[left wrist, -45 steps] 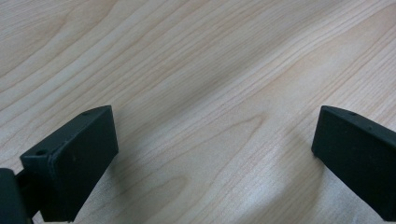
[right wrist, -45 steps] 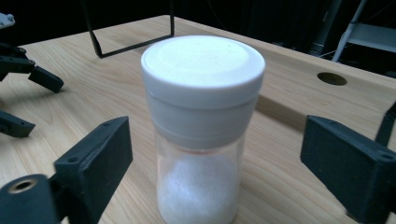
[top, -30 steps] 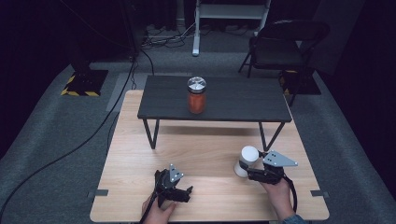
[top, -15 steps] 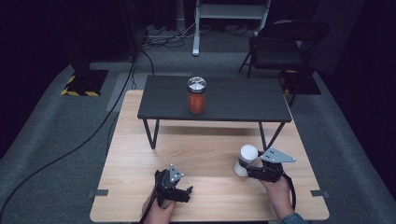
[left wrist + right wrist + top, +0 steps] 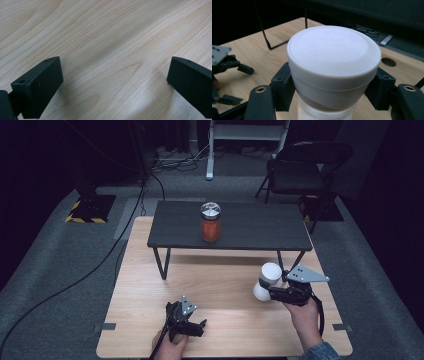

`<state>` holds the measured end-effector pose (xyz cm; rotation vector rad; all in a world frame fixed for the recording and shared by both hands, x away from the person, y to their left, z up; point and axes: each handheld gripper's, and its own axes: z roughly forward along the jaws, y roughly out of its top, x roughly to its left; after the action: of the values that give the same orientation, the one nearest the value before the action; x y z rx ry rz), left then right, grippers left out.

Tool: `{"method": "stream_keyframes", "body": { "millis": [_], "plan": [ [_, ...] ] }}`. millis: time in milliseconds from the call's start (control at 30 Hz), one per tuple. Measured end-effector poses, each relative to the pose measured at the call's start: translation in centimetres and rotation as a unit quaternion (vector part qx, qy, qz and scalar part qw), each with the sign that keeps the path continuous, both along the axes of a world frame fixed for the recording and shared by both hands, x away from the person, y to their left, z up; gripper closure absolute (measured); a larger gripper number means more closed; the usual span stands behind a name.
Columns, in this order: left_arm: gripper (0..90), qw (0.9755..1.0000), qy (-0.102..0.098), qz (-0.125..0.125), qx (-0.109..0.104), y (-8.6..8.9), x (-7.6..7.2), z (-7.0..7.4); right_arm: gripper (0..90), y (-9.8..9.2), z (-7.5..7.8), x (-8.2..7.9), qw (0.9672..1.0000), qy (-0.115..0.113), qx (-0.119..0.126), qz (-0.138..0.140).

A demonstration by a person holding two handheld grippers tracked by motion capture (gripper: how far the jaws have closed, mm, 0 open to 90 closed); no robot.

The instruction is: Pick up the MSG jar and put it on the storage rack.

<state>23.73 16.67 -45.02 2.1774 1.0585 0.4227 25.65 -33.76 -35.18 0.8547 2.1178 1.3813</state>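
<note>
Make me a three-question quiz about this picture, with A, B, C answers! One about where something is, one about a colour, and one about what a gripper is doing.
1. Where does the orange jar stand?
A. on the dark shelf
B. on the floor
C. on the chair

2. What colour is the bottle in the right hand-held gripper?
A. green
B. white
C. blue

3. How are the jaws of the left hand-held gripper?
A. shut on the jar
C. shut on the bottle
B. open, with nothing between them

Answers:
1 A, the jar stands upright on the dark shelf above the wooden table.
2 B, its cap and body are white in the right gripper view.
3 B, the left gripper view has both jaws wide apart over bare wood.
</note>
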Motion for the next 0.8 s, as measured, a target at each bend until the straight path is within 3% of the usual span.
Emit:
{"method": "stream_keyframes", "body": {
  "millis": [33,100,133,233,333,367,467,600,800],
  "plan": [
    [0.1,1.0000,0.000,0.000,0.000,0.0,0.0,0.0,33.4,0.0,1.6,0.0,1.0000,-0.004,0.001,0.002],
    [0.1,1.0000,0.000,0.000,0.000,0.0,0.0,0.0,33.4,0.0,3.4,0.0,0.9999,-0.010,0.005,0.004],
    [0.1,1.0000,0.000,0.000,0.000,0.0,0.0,0.0,33.4,0.0,3.4,0.0,0.9999,-0.010,0.005,0.004],
    [0.1,1.0000,0.000,0.000,0.000,0.0,0.0,0.0,33.5,0.0,6.6,0.2,0.9998,-0.016,0.012,0.008],
    [0.1,1.0000,0.000,0.000,0.000,0.0,0.0,0.0,33.4,0.1,7.9,0.3,0.9996,-0.021,0.014,0.009],
    [0.1,1.0000,0.000,0.001,-0.002,0.0,0.0,0.0,33.4,0.3,9.5,0.6,0.9994,-0.026,0.018,0.012],
    [0.1,1.0000,0.000,0.000,-0.001,0.0,0.0,0.0,33.4,0.8,11.4,1.2,0.9995,-0.024,0.017,0.015],
    [0.1,1.0000,0.000,0.000,-0.002,0.0,0.0,0.0,33.4,1.6,13.1,2.3,0.9994,-0.022,0.022,0.015],
    [0.1,1.0000,0.000,-0.001,-0.001,0.0,0.0,0.0,33.4,3.6,14.7,4.4,0.9998,-0.020,0.007,0.002]
  ]
}}
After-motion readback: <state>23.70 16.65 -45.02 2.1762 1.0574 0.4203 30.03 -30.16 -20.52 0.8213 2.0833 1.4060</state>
